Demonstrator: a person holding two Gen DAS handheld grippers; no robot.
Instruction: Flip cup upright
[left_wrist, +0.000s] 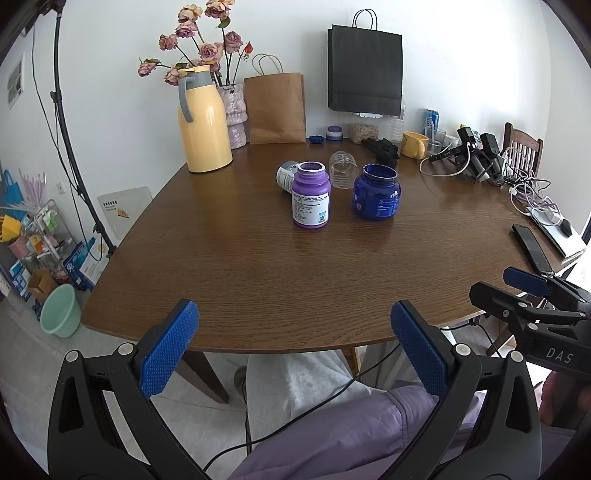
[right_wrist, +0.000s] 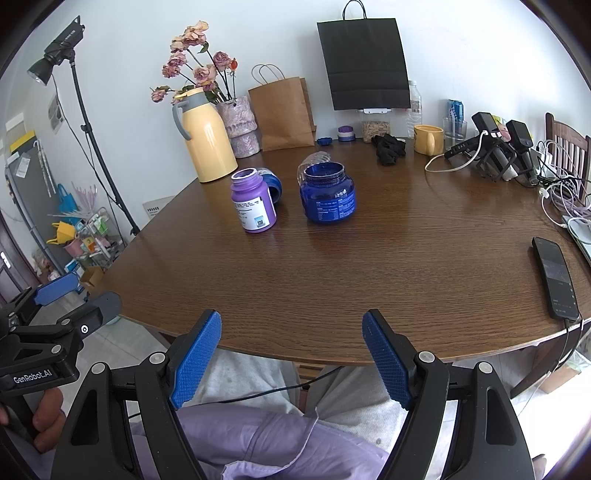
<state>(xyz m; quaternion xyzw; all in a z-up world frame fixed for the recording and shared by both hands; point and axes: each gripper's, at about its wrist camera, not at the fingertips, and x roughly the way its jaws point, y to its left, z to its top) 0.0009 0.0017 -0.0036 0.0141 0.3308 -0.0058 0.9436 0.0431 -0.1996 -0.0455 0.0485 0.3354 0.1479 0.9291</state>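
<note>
Near the middle of the round brown wooden table (left_wrist: 258, 266), a clear ribbed plastic cup (left_wrist: 343, 170) lies on its side, its open mouth turned toward the far wall, just behind the gap between two standing jars. The purple plastic bottle with a white printed label (left_wrist: 311, 195) stands upright without a lid, and the squat dark blue jar with a wide open mouth (left_wrist: 377, 192) stands upright to its right; the two are a little apart. Behind the purple bottle a small blue-and-white container (left_wrist: 286, 176) lies tipped on its side, touching or nearly touching it. In the right wrist view the cup (right_wrist: 314, 160) is mostly hidden behind the blue jar (right_wrist: 327, 193), only its ribbed upper part showing. The left gripper (left_wrist: 295, 343) hangs at the near edge of the table with its blue textured pads spread wide and nothing between them; the right gripper (right_wrist: 291, 356) does the same beside it, jaws wide and empty. Both are well apart from the cup. Along the far side stand a pale yellow thermos jug with a grey handle (left_wrist: 204, 122), a brown paper bag (left_wrist: 275, 108) and a yellow ceramic mug (left_wrist: 414, 144), and a black smartphone (right_wrist: 556, 278) lies flat near the right rim.
</note>
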